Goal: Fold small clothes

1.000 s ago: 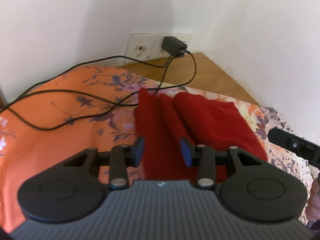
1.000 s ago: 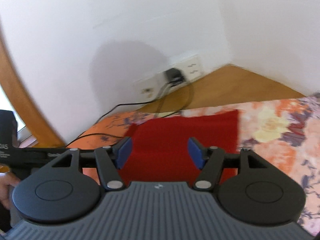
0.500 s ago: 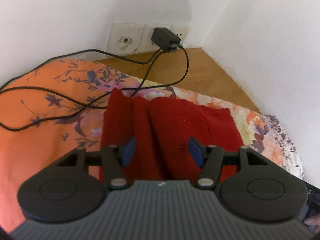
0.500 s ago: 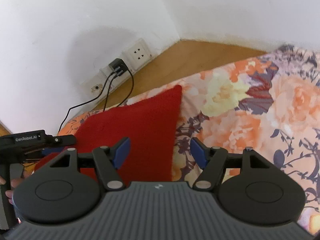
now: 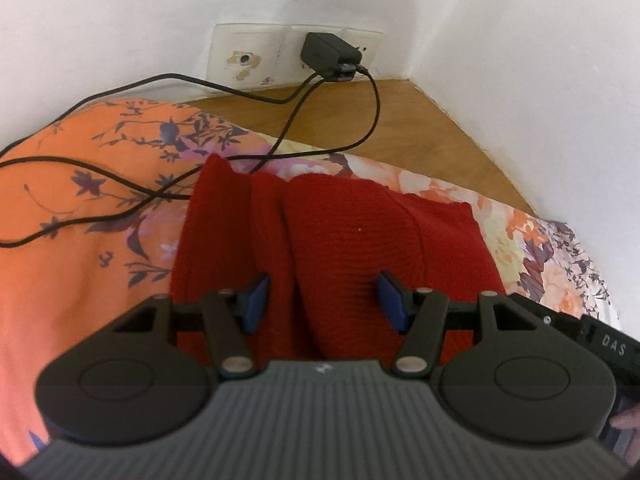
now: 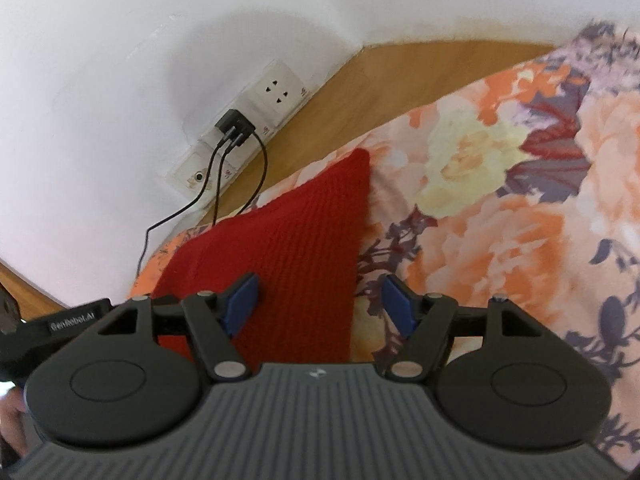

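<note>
Corner of a white-walled room; a bed with a floral bedspread point(image 6: 500, 208) in orange and cream fills the lower field, with a strip of wooden floor point(image 5: 400, 120) between it and the wall. On the wall at 12 o'clock in the left wrist view sits a socket plate point(image 5: 248, 56) with a black charger point(image 5: 326, 54) plugged in; its black cables point(image 5: 100, 188) trail down and across the bedspread toward 9 o'clock, one passing right at the far edge of the garment.

The red knitted garment point(image 5: 352, 240) lies on the bedspread, centre field in the left view, bunched into lengthwise ridges rather than flat. In the right wrist view it sits at 9 to 10 o'clock, with a straight right-hand edge and a pointed far corner.

My left gripper point(image 5: 323, 300) hovers over the near part of the garment, jaws apart, nothing between the pads. My right gripper point(image 6: 317, 304) is likewise spread and empty, straddling the garment's right edge: left pad over red knit, right pad over bedspread.

Judgement: I am between folds, positioning for a grasp. The piece looks partly gathered, not finished. Next move calls for lowering the right gripper onto that edge and pinching one layer cleanly, while the left pins or takes the near ridge. Watch the cables at the far corner; they could snag when the cloth lifts.
</note>
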Available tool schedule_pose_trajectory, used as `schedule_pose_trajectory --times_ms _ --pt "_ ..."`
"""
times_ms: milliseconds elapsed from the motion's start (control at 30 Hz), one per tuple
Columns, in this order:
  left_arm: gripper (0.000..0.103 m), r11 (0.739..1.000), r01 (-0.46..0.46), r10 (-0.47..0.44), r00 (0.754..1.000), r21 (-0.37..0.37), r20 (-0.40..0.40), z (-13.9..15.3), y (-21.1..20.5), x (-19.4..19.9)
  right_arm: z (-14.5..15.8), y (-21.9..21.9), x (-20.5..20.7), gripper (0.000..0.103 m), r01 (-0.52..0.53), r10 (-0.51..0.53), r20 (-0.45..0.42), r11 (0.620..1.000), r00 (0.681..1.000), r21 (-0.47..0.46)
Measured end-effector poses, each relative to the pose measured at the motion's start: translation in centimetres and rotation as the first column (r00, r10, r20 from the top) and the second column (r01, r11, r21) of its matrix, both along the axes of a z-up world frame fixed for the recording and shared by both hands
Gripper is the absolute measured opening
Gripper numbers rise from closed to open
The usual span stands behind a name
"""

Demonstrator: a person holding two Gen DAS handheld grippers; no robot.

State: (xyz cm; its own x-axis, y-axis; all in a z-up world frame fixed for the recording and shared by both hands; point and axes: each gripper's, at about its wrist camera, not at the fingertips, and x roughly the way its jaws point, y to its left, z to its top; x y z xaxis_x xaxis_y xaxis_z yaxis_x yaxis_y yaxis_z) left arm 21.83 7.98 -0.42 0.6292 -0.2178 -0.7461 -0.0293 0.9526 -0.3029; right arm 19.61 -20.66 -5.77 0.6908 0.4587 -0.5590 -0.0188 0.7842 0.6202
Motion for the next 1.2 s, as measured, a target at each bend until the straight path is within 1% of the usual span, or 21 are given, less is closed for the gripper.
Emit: schedule_pose_trajectory --times_ms 67,133,167,200,300,367,467,567,633,733,800,867,967,1100,1200 --pt "0.058 1.000 0.003 -0.003 1.000 -0.011 0.011 -0.2 -0.1 -0.1 -0.3 0.1 0.2 0.075 -0.012 0.012 -0.009 0.999 1.000 0.035" --pt "0.052 1.000 0.010 -0.010 1.000 -0.013 0.024 -0.3 -0.3 -0.3 -0.7 0.3 0.4 0.076 -0.029 0.030 -0.014 0.997 0.999 0.071" --pt "0.042 1.000 0.014 -0.014 0.999 -0.012 0.033 -0.3 -0.5 -0.4 -0.8 0.5 0.5 0.076 -0.035 0.036 -0.016 0.996 0.999 0.083" --pt "0.029 1.000 0.015 -0.014 0.999 -0.009 0.045 -0.2 -0.6 -0.5 -1.0 0.7 0.5 0.076 -0.043 0.045 -0.015 0.994 0.999 0.101" --pt "0.023 1.000 0.026 -0.027 0.996 0.013 0.090 0.4 -0.9 -1.0 -0.6 1.3 0.3 0.077 -0.053 0.053 0.005 0.995 0.999 0.085" --pt "0.023 0.999 0.037 -0.041 0.991 0.028 0.131 1.3 -0.9 -1.6 0.0 1.6 0.2 0.077 -0.067 0.065 0.016 0.995 0.998 0.079" --pt "0.022 0.998 0.041 -0.047 0.983 0.038 0.179 2.8 -0.4 -2.5 1.5 2.6 -0.4 0.077 -0.109 0.106 0.062 0.993 0.992 0.047" --pt "0.022 0.999 0.014 -0.022 0.978 0.044 0.210 3.9 1.1 -3.5 3.2 4.1 -1.1 0.077 -0.165 0.163 0.119 0.986 0.979 0.007" --pt "0.022 0.999 -0.021 0.013 0.977 0.039 0.211 4.0 2.7 -4.0 4.2 5.6 -1.5 0.077 -0.213 0.214 0.156 0.977 0.964 -0.028" --pt "0.022 0.997 -0.069 0.063 0.981 0.025 0.181 3.1 5.1 -4.5 5.3 8.0 -2.0 0.076 -0.274 0.288 0.189 0.957 0.939 -0.100" --pt "0.022 0.996 -0.093 0.090 0.986 0.013 0.144 1.9 6.2 -4.5 5.2 9.3 -1.9 0.076 -0.299 0.319 0.181 0.945 0.930 -0.132" --pt "0.022 0.994 -0.103 0.099 0.988 0.029 0.122 0.6 6.8 -4.5 5.1 10.3 -1.8 0.076 -0.310 0.335 0.170 0.937 0.927 -0.159" --pt "0.023 0.993 -0.108 0.102 0.988 0.049 0.118 -0.8 7.4 -4.6 4.9 11.3 -1.7 0.076 -0.328 0.360 0.158 0.923 0.919 -0.200" --pt "0.027 0.993 -0.116 0.113 0.988 0.025 0.108 -1.6 8.1 -4.7 4.4 11.9 -1.9 0.076 -0.328 0.366 0.148 0.917 0.919 -0.227" --pt "0.031 0.993 -0.119 0.116 0.987 0.017 0.108 -1.6 8.2 -4.9 4.3 11.9 -2.4 0.076 -0.322 0.364 0.152 0.915 0.919 -0.245"
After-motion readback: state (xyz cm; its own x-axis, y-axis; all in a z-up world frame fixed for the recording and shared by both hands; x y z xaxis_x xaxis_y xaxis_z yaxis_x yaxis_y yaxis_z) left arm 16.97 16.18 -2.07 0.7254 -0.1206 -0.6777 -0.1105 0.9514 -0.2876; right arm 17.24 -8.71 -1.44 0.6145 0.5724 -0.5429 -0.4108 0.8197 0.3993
